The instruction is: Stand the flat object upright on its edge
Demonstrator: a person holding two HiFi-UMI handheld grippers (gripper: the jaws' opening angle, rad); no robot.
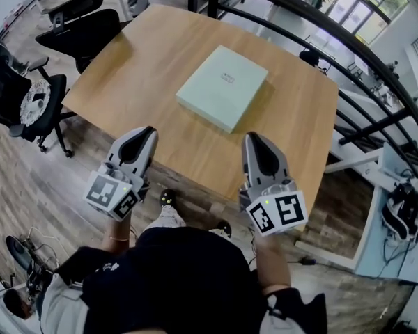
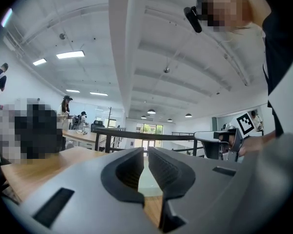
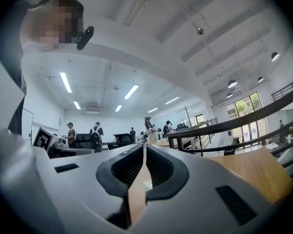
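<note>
surface: wooden table (image 1: 125, 75) | on it: flat pale-green box (image 1: 223, 86) - lying flat, approx. centre

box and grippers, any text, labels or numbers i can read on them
Box: small dark print at the middle of its top, too small to read.
Left gripper: black-and-white square markers on its cube, no words or numbers.
Right gripper: the same kind of markers on its cube, no words or numbers.
No text here can be quoted.

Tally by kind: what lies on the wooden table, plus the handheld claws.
Pale green flat square box: 1
Grey handheld claws, left claw and right claw: 2
Total: 3
</note>
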